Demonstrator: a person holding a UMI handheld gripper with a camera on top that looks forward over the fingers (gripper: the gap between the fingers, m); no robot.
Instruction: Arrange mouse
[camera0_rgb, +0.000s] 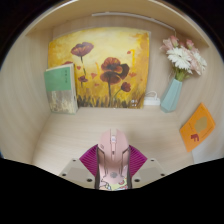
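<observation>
A pale pink computer mouse (112, 155) sits between my gripper's two magenta pads, its nose pointing away from me toward the back of the desk. The pads (89, 158) press against both of its sides, so my gripper (112, 172) is shut on the mouse. The mouse's rear end, with a small printed pattern, lies nearest the camera. Whether the mouse touches the light wooden desk (70, 135) below it is hidden.
A flower painting (98, 68) leans against the back wall. A green book (60, 88) stands to its left. A blue vase with pink and white flowers (173, 90) stands to its right. An orange card (197, 126) lies on the desk at the right.
</observation>
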